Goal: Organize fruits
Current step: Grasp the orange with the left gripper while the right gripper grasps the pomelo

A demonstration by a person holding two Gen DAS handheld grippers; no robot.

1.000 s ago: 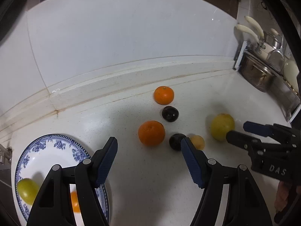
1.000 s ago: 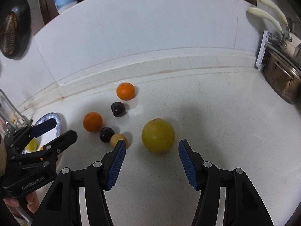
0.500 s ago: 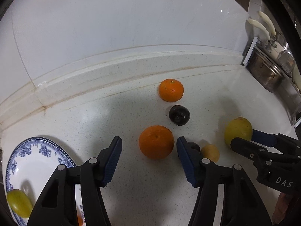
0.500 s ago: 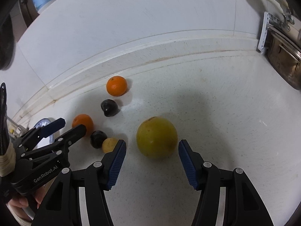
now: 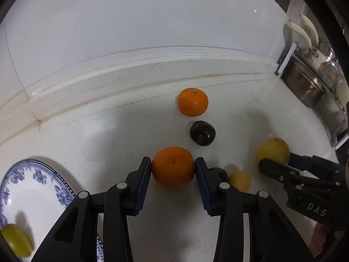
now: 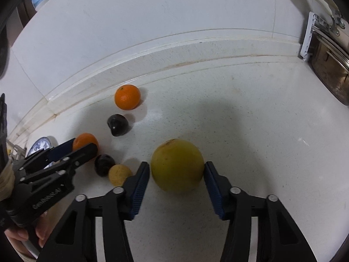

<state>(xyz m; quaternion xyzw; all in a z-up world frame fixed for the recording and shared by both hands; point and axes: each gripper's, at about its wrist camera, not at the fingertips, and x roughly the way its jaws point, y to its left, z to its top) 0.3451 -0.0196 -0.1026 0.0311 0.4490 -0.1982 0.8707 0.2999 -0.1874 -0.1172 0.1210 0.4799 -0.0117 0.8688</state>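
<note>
My left gripper (image 5: 173,170) is shut on the near orange (image 5: 173,167), both pads touching its sides on the white counter. My right gripper (image 6: 177,170) straddles a large yellow-green fruit (image 6: 177,165); the right pad touches it, a thin gap shows at the left pad. A second orange (image 5: 192,101) and a dark plum (image 5: 202,133) lie farther back. Another dark plum (image 6: 104,165) and a small yellow fruit (image 6: 119,174) lie between the grippers. A blue-patterned plate (image 5: 32,187) at the lower left holds a green fruit (image 5: 16,242).
The counter's raised back ledge (image 5: 130,69) runs behind the fruits. A metal pot (image 5: 303,87) and rack with cream handles (image 5: 298,30) stand at the right. In the right wrist view the left gripper (image 6: 54,163) is close to the left.
My left gripper moved forward and closed on the near orange. My right gripper moved forward around the large yellow-green fruit and narrowed on it.
</note>
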